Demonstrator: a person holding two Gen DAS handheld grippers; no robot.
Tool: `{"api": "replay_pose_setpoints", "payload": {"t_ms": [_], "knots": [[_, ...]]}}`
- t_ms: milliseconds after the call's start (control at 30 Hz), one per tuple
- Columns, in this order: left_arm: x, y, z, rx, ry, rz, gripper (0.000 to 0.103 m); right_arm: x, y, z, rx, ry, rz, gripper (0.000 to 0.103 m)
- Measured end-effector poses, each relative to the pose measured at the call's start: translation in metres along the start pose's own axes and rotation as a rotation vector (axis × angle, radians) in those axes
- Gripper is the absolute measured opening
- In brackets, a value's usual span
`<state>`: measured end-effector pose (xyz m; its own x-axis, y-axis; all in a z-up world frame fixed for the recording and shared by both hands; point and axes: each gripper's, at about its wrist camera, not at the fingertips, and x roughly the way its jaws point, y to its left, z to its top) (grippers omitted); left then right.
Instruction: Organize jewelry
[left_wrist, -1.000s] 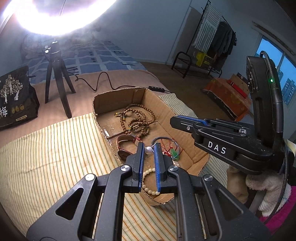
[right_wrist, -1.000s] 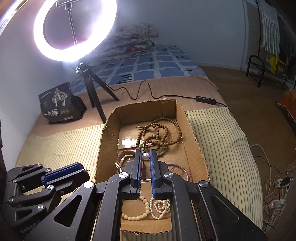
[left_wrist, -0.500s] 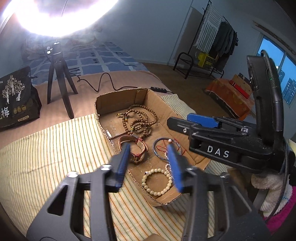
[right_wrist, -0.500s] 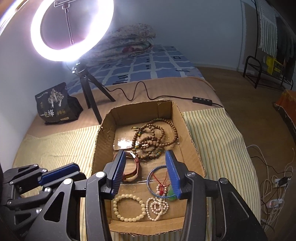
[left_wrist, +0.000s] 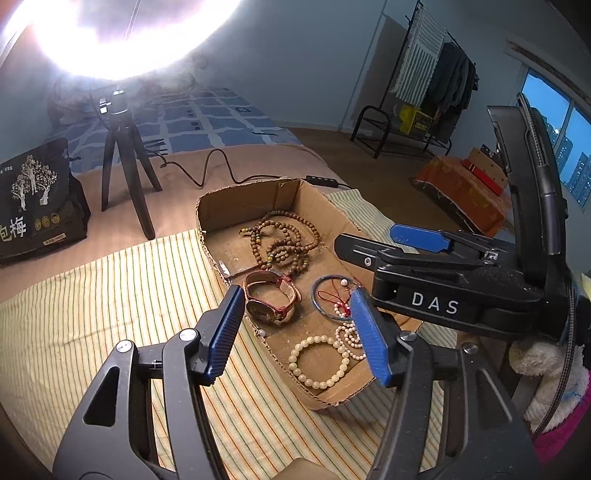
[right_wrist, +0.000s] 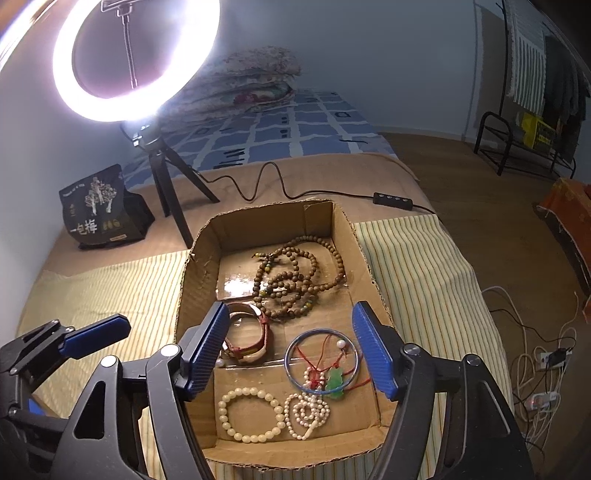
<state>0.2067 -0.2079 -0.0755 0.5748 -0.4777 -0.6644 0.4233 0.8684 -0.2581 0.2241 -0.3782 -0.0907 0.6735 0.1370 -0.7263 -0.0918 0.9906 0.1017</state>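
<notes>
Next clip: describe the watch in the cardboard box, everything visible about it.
The watch has a reddish-brown strap that looks like leather, buckled into a closed loop, and a round metallic-looking case with a pale dial seen in the left wrist view. It lies on its side on the floor of the cardboard box, near the box's left wall as the right wrist view shows it, just in front of the wooden bead necklace. A small white pearl sits beside it. Neither hand-held gripper touches it.

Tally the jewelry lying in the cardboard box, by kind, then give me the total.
Brown wooden bead strand: 1
Cream bead bracelet: 1
Small pearl strand: 1
Red-strap watch: 1
Blue bangle: 1
Red-cord green pendant: 1
Loose pearls: 2
Total: 8
</notes>
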Motion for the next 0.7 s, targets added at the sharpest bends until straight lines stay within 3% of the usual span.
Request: {"api": "replay_pose_setpoints", "payload": {"t_ms": [700], "knots": [[-0.031, -0.004, 0.001, 0.031, -0.034, 0.012, 0.062, -0.029, 0.012, 0.005, -0.017, -0.043, -0.021, 0.071]]}}
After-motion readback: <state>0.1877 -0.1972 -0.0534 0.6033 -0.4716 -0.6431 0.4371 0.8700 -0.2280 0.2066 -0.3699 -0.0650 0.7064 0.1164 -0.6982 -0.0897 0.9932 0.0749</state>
